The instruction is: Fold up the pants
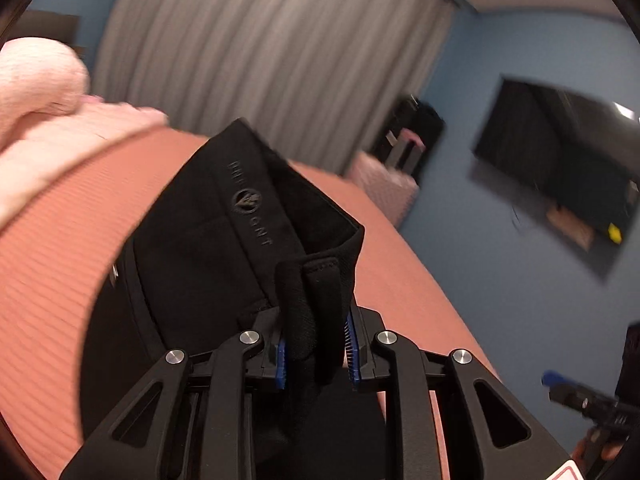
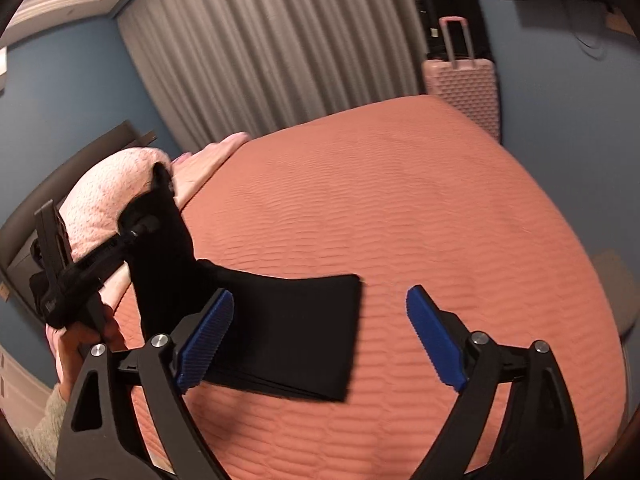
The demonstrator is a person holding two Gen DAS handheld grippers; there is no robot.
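Left tongs [image 1: 316, 344] clenched on a bunched fold of the black pants [image 1: 208, 240], lifting that end above the bed [image 1: 48, 280]. Right tongs [image 2: 320, 336] released, blue pads spread wide over the folded part lying flat on the orange bedspread [image 2: 440, 220].

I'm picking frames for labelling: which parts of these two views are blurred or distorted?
Left wrist view: pants and left gripper fairly sharp; wall screen and bedspread motion-smeared. Right wrist view: sharper overall, fisheye bulges the bedspread; curtain slightly soft.
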